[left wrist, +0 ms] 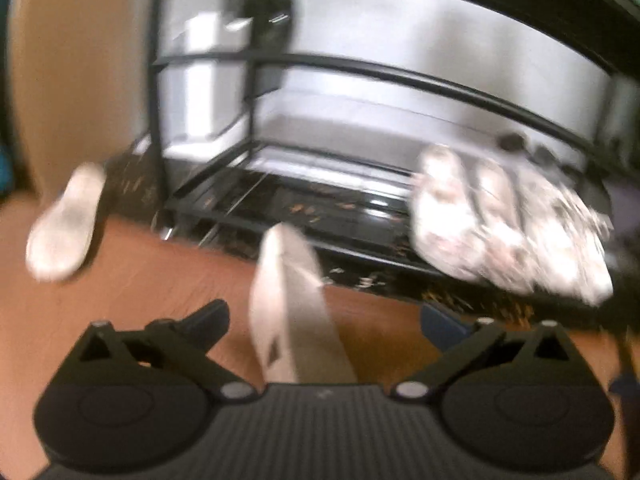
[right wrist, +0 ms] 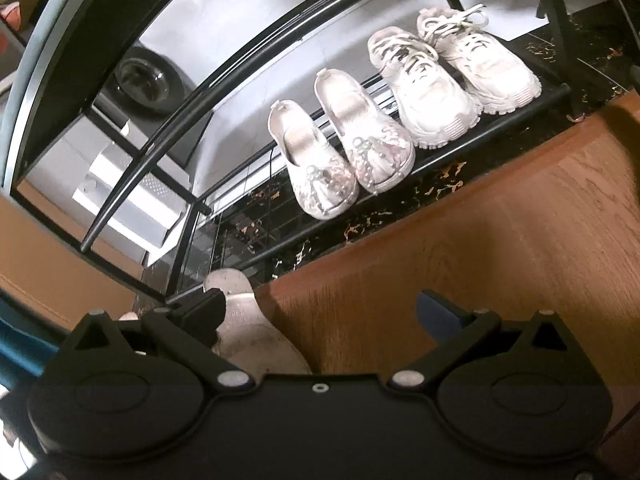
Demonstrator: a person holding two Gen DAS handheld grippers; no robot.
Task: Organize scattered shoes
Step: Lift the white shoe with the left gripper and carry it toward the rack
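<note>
So the shoe rack [right wrist: 500,118] has 4 shoes on its bottom shelf: a pair of white slip-ons [right wrist: 340,156] w/ a pair of white sneakers [right wrist: 452,76] right beside them. Left gripper [left wrist: 324,316] is spread wide, holding nothing, w/ a pale shoe [left wrist: 288,304] on the wood floor [left wrist: 160,288] btw its fingers. Another shoe [left wrist: 64,224] lies off to its left. Right gripper [right wrist: 320,308] is released too, a worn shoe [right wrist: 248,328] just by its left finger.

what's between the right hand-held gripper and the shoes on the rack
In the right wrist view, bare wooden floor, then the rack's black front bar, separate the right hand-held gripper from the beaded slip-ons. One pale shoe lies by its left finger.
</note>
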